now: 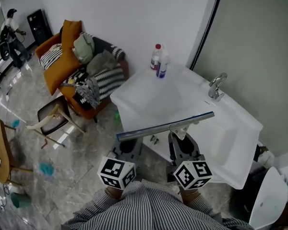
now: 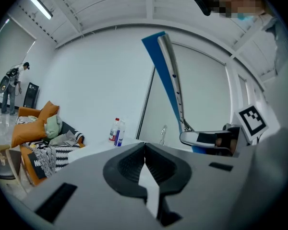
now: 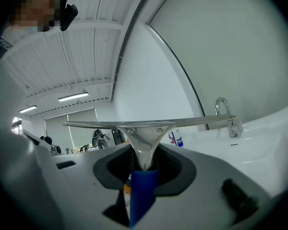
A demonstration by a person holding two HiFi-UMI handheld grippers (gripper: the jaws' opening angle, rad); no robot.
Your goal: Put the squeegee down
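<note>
While carried clear of white basin counter (image 1: 139, 99), long steel-bladed squeegee with blue handle (image 1: 165, 127) hung level above its front edge, not yet down. Right tool (image 3: 143, 166) half-closed, clamped on handle, blade forward, likely for laying flat. Left tool (image 2: 145, 152) closed, empty.

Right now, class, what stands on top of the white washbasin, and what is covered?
On the washbasin, two bottles stand at the far corner, a chrome tap by the wall. The squeegee, held by the right hand-held gripper, hides part of the near rim.
</note>
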